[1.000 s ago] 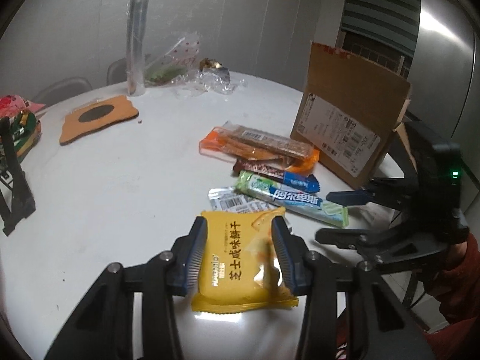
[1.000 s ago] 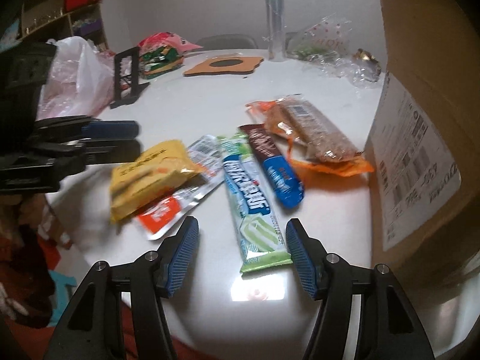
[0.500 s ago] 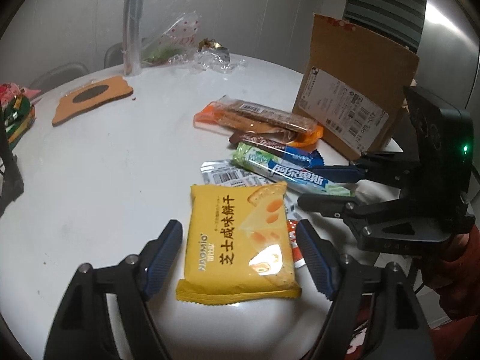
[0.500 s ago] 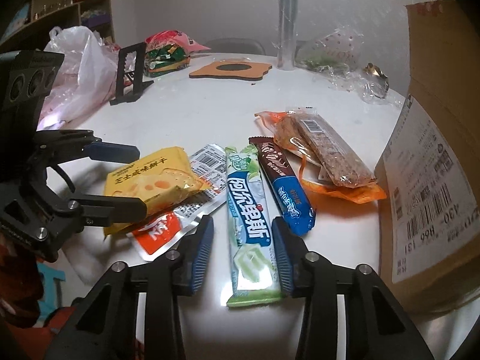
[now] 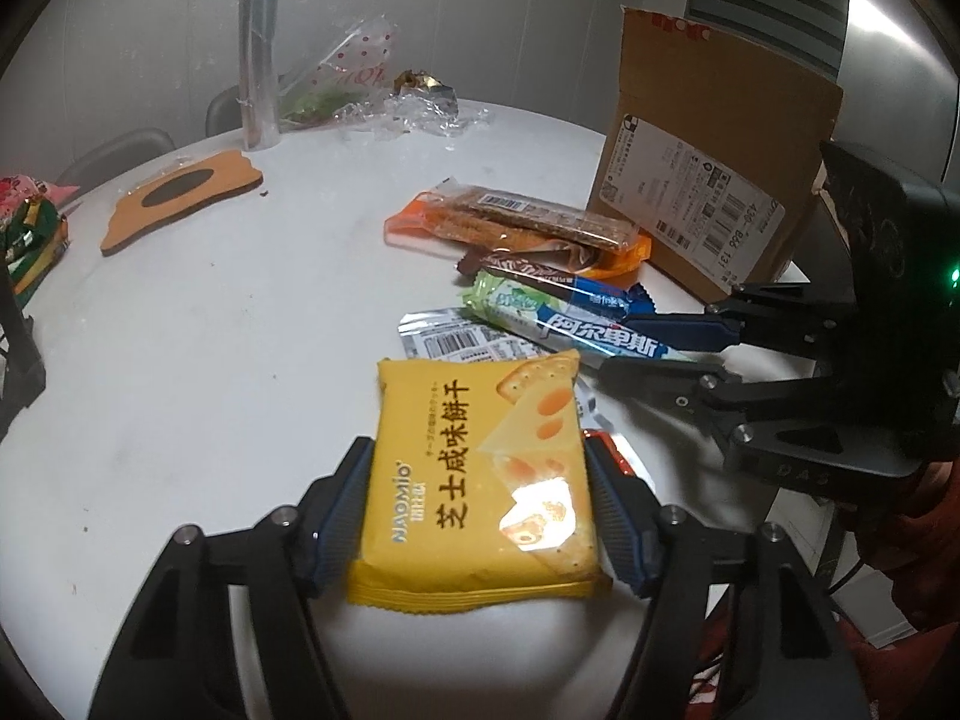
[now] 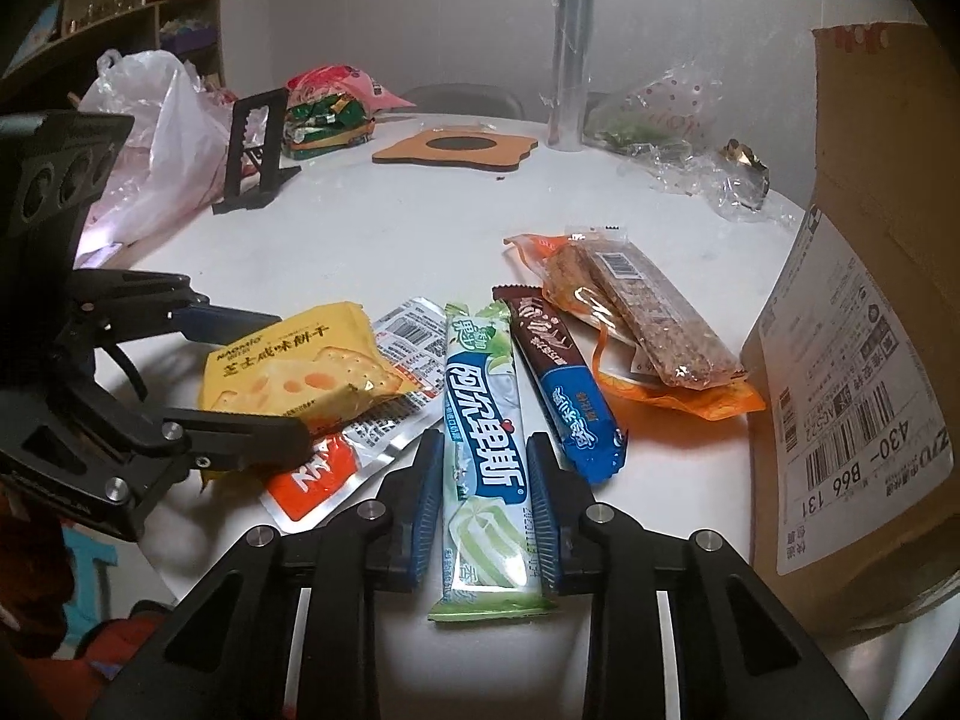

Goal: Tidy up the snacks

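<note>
Left gripper (image 5: 480,516) is angling down over the near table edge, jaws just closing in, blue pads pressing both sides of the yellow cracker pack (image 5: 477,480), which is lying flat on the white table (image 5: 210,324). Right gripper (image 6: 483,504) is tilting down the same way beside it, jaws also just closing, clamping the lower part of the green candy bar (image 6: 483,444). Both packs are sitting on the table. A red sleeve is showing behind the right gripper in the left view.

Cardboard box (image 6: 858,312) is standing upright at the right table edge with its label facing the snacks; its inside is not visible.

Blue-brown bar (image 6: 567,387) is lying just right of the green one, touching it. An orange-wrapped bar (image 6: 648,324) is sitting between that and the box. A silver-and-orange sachet (image 6: 360,438) is lying partly under the cracker pack. Farther back: brown coaster (image 6: 456,147), clear tube (image 6: 573,60) standing upright, crumpled cellophane (image 6: 708,174), black stand (image 6: 255,150), snack bags (image 6: 330,111).
</note>
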`<state>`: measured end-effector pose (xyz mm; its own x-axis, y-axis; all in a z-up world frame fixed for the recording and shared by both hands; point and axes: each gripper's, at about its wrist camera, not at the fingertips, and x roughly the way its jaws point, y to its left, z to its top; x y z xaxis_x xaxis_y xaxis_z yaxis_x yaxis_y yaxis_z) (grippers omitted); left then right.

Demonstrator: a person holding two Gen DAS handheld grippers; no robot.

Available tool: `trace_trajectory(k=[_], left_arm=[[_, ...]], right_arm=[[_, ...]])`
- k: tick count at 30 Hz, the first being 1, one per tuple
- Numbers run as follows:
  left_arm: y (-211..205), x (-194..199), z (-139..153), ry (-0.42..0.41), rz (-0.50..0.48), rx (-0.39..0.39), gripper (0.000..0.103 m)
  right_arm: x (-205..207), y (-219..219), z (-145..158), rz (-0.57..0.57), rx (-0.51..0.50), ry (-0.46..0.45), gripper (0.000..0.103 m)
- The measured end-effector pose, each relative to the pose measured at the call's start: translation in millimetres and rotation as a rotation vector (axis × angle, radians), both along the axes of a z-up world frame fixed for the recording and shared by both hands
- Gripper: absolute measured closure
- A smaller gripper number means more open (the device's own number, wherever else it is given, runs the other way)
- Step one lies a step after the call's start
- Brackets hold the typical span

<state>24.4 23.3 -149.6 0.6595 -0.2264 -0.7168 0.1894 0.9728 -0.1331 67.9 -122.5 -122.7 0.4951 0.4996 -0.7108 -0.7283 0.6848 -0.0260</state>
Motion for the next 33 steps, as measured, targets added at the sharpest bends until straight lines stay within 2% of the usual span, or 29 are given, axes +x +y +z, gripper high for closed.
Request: trace_trajectory(k=[6, 10, 16, 28, 33], left_arm=[[3.0, -0.8, 2.2, -0.007, 0.01, -0.01, 0.038], [5.4, -2.6, 2.9, -0.007, 0.019, -0.013, 0.038], [7.4, -3.1, 2.4, -0.004, 0.026, -0.021, 0.038], [9.7, -2.1, 0.4, -0.008, 0.042, -0.027, 0.038], [15.3, -4.1, 3.0, -0.017, 0.061, -0.036, 0.038]], right_arm=[[-4.6, 1.3, 6.6, 0.005, -0.006, -0.016, 0.08], [-3.7, 3.5, 0.0, 0.01, -0.028, 0.01, 0.08], [1.3, 0.9, -2.6, 0.007, 0.008, 0.048, 0.079], [13.4, 12.5, -4.0, 0.005, 0.021, 0.035, 0.077], [11.2, 17.3, -5.0, 0.002, 0.009, 0.0, 0.079]])
